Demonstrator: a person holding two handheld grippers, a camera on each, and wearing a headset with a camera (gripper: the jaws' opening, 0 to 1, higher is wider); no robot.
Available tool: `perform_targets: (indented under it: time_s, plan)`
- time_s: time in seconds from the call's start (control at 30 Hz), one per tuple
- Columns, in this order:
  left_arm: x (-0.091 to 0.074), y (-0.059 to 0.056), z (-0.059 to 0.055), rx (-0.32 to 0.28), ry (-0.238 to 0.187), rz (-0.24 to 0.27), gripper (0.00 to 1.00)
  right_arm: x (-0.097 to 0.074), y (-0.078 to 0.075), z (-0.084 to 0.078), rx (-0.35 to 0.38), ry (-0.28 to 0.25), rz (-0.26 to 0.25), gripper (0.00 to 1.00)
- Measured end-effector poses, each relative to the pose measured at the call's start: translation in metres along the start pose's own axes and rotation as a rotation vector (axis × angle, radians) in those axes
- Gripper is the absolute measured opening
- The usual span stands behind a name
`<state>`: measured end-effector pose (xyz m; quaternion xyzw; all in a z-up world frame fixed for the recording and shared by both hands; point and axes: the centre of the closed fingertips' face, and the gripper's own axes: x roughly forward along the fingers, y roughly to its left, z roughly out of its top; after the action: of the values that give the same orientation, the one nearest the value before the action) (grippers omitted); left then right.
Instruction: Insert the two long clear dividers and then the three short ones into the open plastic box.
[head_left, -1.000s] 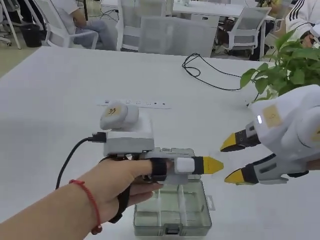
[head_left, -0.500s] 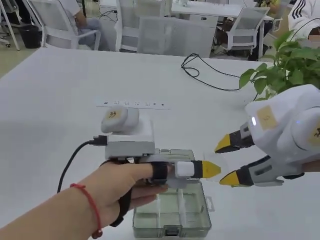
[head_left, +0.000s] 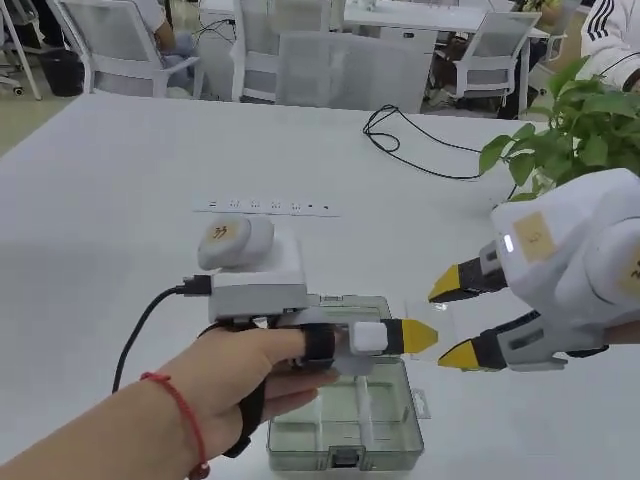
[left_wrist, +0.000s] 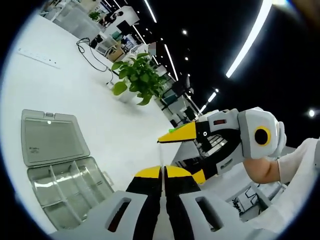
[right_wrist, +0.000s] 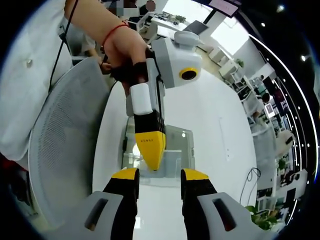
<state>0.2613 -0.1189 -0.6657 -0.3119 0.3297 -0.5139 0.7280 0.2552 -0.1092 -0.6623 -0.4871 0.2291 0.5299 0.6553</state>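
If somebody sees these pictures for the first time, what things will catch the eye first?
Two white claws with yellow jaw tips nearly meet over the white table: the left claw, shut, points at the right claw, open. Below the left claw sits the open clear plastic box, with clear dividers already standing inside. A leafy green plant stands at the table's far right.

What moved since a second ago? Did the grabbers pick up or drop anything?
Both the left gripper and the right gripper drifted a little to the left over the table. Nothing was grabbed or let go: the left one stays shut on what looks like a clear divider, and the right one stays open around it. The plastic box and the power strip stayed put.
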Motion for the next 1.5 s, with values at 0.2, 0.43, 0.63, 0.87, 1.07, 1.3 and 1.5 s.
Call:
perform_targets:
  time_s: [0.2, 0.43, 0.63, 0.87, 1.07, 1.3, 1.5]
  plan:
    - [-0.008, -0.001, -0.002, 0.172, 0.02, 0.011, 0.0, -0.01, -0.003, 0.007, 0.054, -0.056, 0.021, 0.36]
    - [-0.017, -0.015, -0.022, 0.51, 0.088, -0.047, 0.0, -0.021, 0.009, 0.017, 0.163, -0.152, 0.147, 0.29]
    - [-0.021, -0.032, -0.04, 0.677, 0.125, -0.129, 0.0, -0.03, 0.028, 0.031, 0.243, -0.221, 0.305, 0.18]
    - [-0.025, -0.044, -0.05, 0.749, 0.14, -0.177, 0.0, -0.033, 0.049, 0.033, 0.24, -0.218, 0.427, 0.12]
    - [-0.027, -0.047, -0.048, 0.764, 0.131, -0.19, 0.0, -0.03, 0.056, 0.032, 0.238, -0.213, 0.461, 0.07]
    - [-0.028, -0.047, -0.047, 0.773, 0.122, -0.191, 0.0, -0.029, 0.059, 0.032, 0.232, -0.225, 0.471, 0.04]
    - [-0.027, -0.044, -0.049, 0.797, 0.127, -0.178, 0.0, -0.027, 0.06, 0.031, 0.229, -0.224, 0.473, 0.03]
